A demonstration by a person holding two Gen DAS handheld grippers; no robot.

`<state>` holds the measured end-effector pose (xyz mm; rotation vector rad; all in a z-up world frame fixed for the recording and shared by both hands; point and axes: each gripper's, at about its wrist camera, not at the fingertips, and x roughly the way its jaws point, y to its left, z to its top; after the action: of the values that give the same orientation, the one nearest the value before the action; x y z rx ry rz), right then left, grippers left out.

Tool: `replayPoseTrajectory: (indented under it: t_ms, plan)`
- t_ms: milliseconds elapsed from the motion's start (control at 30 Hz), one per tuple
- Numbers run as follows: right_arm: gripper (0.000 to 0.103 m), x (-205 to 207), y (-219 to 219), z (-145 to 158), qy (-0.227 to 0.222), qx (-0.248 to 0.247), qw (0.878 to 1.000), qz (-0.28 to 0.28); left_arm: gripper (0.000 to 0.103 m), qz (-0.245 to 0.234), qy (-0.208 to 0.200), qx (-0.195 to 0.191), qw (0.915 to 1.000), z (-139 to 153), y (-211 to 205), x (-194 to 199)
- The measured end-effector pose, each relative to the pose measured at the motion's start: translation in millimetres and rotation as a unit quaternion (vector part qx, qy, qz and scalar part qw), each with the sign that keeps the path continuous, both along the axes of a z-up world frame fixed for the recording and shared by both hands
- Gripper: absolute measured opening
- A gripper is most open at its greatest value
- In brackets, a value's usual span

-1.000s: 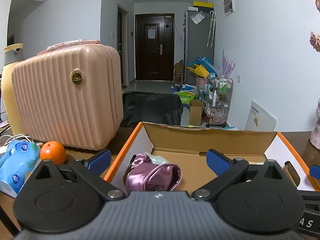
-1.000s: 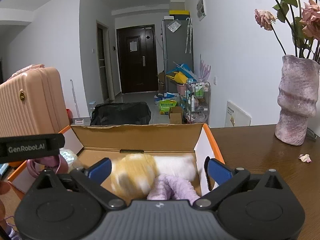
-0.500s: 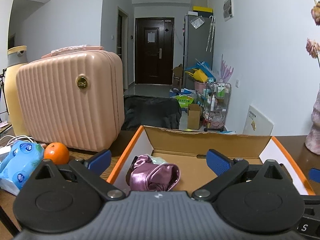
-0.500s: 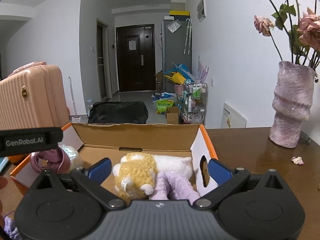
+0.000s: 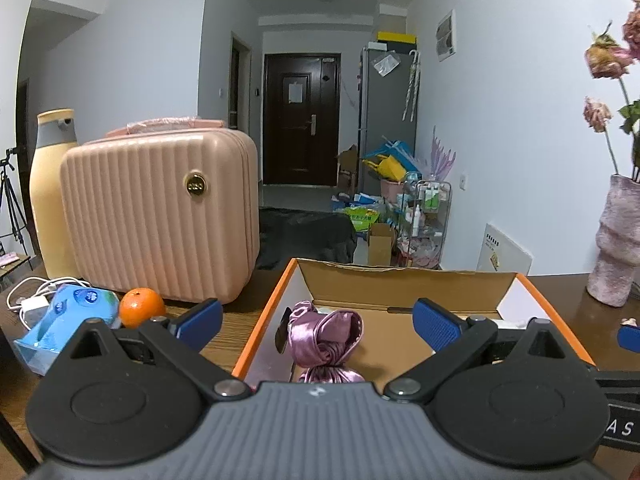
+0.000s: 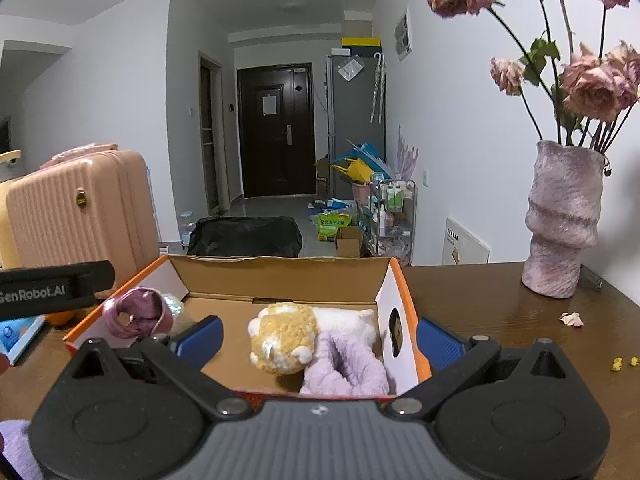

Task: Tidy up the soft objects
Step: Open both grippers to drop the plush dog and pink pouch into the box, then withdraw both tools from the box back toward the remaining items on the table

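An orange-edged cardboard box (image 5: pixel 408 280) (image 6: pixel 280 276) stands open on the wooden table. Inside it at the left lies a shiny pink satin scrunchie (image 5: pixel 324 336) (image 6: pixel 136 312). At the right of the box rest a yellow-and-white plush toy (image 6: pixel 288 336) and a lilac fluffy cloth (image 6: pixel 348 368). My left gripper (image 5: pixel 316 320) hovers open above the box's near left side, nothing between its fingers. Over the box's near right side, my right gripper (image 6: pixel 318 338) is open and holds nothing; the plush lies below its fingers.
A pink ribbed suitcase (image 5: pixel 160 216) and a tall yellow bottle (image 5: pixel 50 184) stand left of the box. An orange (image 5: pixel 142 312), a blue tissue pack (image 5: pixel 66 320) and a white charger cable (image 5: pixel 32 300) lie nearby. A purple vase (image 6: pixel 564 224) with dried roses stands right.
Both grippers have pulled back and risen, so the box looks farther and lower. The plush, blurred one second ago, now lies still in the box.
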<state>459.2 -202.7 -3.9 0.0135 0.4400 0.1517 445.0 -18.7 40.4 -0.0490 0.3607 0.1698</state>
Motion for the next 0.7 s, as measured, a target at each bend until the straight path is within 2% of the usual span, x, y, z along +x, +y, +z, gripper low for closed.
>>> replayPoseTrajectory:
  t_ms: [267, 700]
  plan:
    - [0.103, -35.8, -5.0, 6.4, -0.019, 0.007, 1.000, 0.016, 0.103, -0.017, -0.019, 0.012, 0.9996, 5.9, -4.3, -39.6]
    - [0.103, -93.3, -13.6, 5.3, -0.047, 0.027, 0.998, 0.031, 0.103, -0.034, -0.028, 0.018, 0.9989, 6.8, 0.9, -88.7]
